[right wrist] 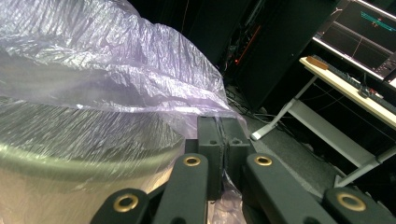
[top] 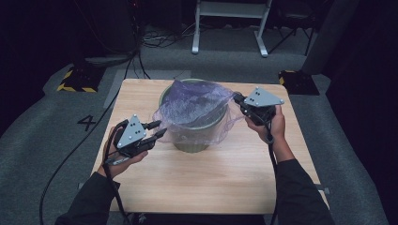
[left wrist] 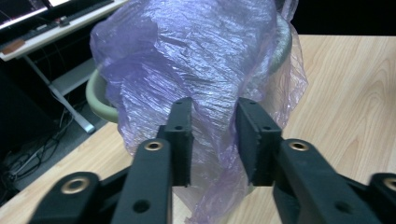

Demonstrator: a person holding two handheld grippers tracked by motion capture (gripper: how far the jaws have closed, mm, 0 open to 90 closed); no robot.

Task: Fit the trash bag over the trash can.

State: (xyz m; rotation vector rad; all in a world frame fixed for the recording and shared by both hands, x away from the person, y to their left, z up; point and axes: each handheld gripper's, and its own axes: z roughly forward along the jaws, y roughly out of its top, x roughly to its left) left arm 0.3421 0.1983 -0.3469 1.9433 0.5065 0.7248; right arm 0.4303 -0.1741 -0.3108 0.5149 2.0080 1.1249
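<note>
A grey-green bin (top: pixel 192 143) stands on the wooden table (top: pixel 211 183) with a thin purple plastic bag (top: pixel 197 105) draped over its mouth. My right gripper (top: pixel 238 99) is at the bin's right rim. In the right gripper view, my right gripper (right wrist: pixel 224 140) is shut on a pinch of the bag (right wrist: pixel 107 70), holding that edge taut above the bin (right wrist: pixel 70 158). My left gripper (top: pixel 157 130) is at the bin's left side. In the left gripper view, its jaws (left wrist: pixel 214 140) stand apart with loose film of the bag (left wrist: pixel 196 60) hanging between them, in front of the bin rim (left wrist: pixel 95 100).
Grey carpet surrounds the table. A white table frame (top: pixel 230 28) stands at the back, and yellow-black striped bases (top: pixel 77 79) sit beyond the table's far corners. Cables run across the floor on the left. A desk with monitors (right wrist: pixel 345 79) shows in the right gripper view.
</note>
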